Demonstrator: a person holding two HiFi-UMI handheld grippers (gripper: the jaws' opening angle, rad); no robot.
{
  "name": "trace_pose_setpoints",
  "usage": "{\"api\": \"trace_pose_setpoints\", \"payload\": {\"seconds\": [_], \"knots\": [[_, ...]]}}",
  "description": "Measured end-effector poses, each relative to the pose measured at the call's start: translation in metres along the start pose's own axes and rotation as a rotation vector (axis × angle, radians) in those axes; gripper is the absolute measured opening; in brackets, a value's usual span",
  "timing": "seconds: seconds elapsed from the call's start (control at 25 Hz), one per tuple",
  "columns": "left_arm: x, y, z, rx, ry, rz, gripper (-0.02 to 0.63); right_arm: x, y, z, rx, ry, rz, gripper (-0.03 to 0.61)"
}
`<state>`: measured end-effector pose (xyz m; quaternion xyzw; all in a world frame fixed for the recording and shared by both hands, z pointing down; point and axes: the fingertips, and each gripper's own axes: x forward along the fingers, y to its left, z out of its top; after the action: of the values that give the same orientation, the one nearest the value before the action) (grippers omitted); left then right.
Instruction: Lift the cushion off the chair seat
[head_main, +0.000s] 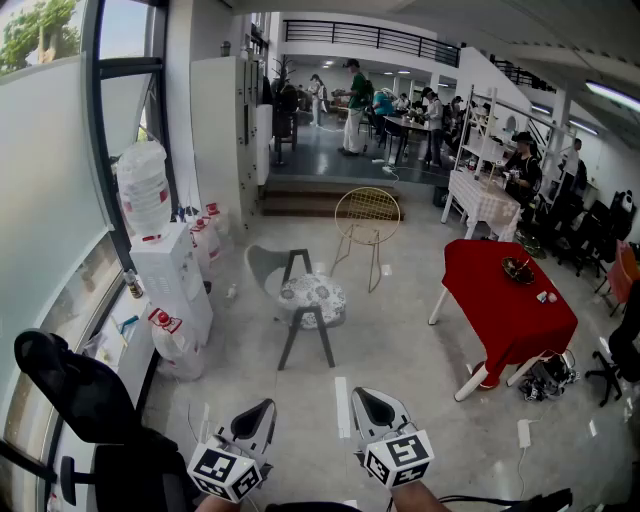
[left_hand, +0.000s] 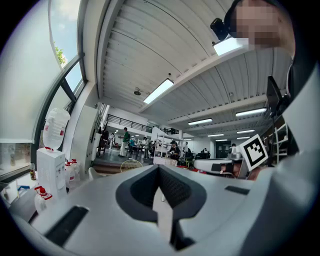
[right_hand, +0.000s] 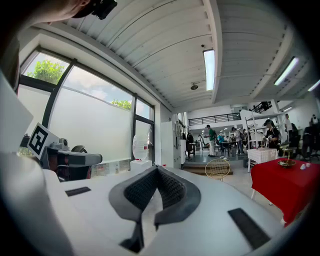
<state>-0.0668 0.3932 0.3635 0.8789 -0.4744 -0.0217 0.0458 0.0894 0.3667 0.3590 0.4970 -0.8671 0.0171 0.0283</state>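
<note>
1. Straight ahead at 12 o'clock in the head view, the cushion (head_main: 312, 293) lies on the chair (head_main: 300, 345) seat, well apart from the left tongs (head_main: 258, 418) and right tongs (head_main: 375, 408) at 6 o'clock. I judge that no part of the lift is done: approach, grasp and raise all remain. On the grey floor (head_main: 400, 350) stand a red bench (head_main: 505, 305) at 2 o'clock, a dispenser (head_main: 165, 280) at 10, and a wire chair (head_main: 367, 215) beyond.
2. Left gripper view: the left tongs are closed tip to tip with nothing between them. The wire chair sits at 11 o'clock, and I cannot make out the cushion.
3. Right gripper view: the right tongs are closed and empty. The bench is at 3 o'clock, the wire chair at 1, and the windows (right_hand: 90, 125) at 10.
</note>
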Motion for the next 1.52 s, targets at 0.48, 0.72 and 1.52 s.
{"api": "trace_pose_setpoints", "payload": {"seconds": [0.48,0.72,1.52], "knots": [[-0.005,0.005,-0.003,-0.02,0.002,0.003,0.005,0.001,0.008,-0.004,0.007,0.007,0.005,0.006],[-0.011,0.013,-0.004,-0.035,0.007,0.001,0.005,0.006,0.017,-0.004,0.009,0.004,0.003,0.007],[-0.047,0.072,-0.003,-0.031,-0.018,-0.061,0.005,0.038,0.075,-0.004,-0.011,0.009,-0.045,0.007]]}}
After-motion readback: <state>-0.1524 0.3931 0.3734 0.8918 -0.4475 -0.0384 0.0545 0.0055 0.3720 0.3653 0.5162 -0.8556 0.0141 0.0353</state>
